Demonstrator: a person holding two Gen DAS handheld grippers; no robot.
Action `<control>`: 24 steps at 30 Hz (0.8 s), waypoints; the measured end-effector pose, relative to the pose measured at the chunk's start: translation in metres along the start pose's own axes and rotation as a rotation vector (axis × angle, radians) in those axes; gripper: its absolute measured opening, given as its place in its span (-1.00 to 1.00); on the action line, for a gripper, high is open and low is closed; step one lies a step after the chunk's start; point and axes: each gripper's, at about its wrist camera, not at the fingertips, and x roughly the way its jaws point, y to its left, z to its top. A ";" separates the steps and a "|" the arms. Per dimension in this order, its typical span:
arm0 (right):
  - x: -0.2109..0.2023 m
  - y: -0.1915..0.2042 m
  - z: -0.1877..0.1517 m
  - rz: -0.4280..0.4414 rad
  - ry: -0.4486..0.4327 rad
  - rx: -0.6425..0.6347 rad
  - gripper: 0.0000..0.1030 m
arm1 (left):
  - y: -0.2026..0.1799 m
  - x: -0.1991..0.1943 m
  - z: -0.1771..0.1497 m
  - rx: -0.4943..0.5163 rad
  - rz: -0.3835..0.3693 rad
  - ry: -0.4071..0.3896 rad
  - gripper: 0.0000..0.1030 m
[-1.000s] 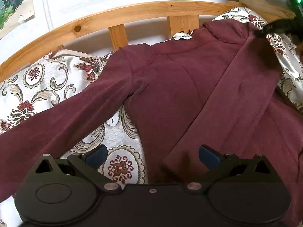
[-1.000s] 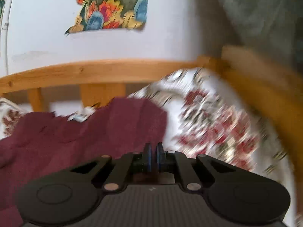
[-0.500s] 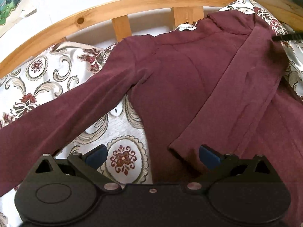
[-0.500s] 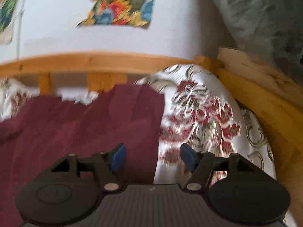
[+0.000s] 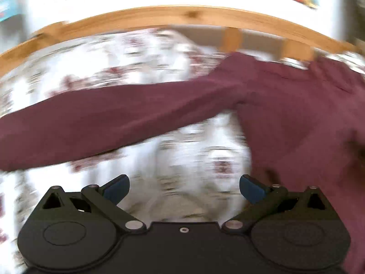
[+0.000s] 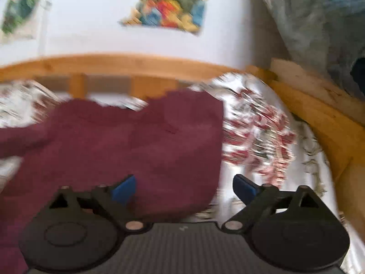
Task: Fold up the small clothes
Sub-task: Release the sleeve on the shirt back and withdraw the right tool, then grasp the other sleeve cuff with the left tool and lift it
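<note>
a: nearest the lens, the left gripper (image 5: 184, 188), jaws spread wide, nothing between them but patterned bedspread (image 5: 141, 73). empty-handed, this one.

b: and the right gripper (image 6: 184, 188)? its jaws are opening as we speak. the edge of the maroon long-sleeved top (image 6: 127, 141) lies under the gap, but the blue pads (image 6: 124, 188) press on nothing. released, i'd call it.

a: so where's the garment? flat on the floral bedspread, body over to the right of the left view, one long sleeve (image 5: 95, 123) stretched out leftward across the cover, just beyond the left fingertips.

b: from the right view the near side of the top ends in a straight edge, bare bedspread beside it. looks like a fold line to me, though the blur won't let me swear to it.

a: handling? soft knit, light, limp. it'll drape and sag wherever it's lifted, and a single pinch takes only one layer if you're careless.

b: then that outstretched sleeve is the place to go, i reckon. pinch near the cuff end, which runs out of view at the left, and carry it across the body.

a: farthest back, the wooden bed rail (image 5: 182, 14) with its slats, then white wall and a colourful poster (image 6: 168, 2).
</note>
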 end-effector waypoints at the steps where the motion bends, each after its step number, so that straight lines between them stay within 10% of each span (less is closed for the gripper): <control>1: -0.010 0.008 0.000 0.036 -0.016 0.000 0.92 | 0.006 -0.001 -0.001 -0.010 0.039 -0.010 0.99; 11: -0.074 0.069 -0.013 0.290 -0.012 0.178 1.00 | 0.098 -0.015 -0.007 -0.189 0.385 -0.095 0.99; 24: -0.055 0.071 -0.045 0.337 0.101 0.253 1.00 | 0.172 -0.004 0.027 -0.367 0.437 -0.160 0.66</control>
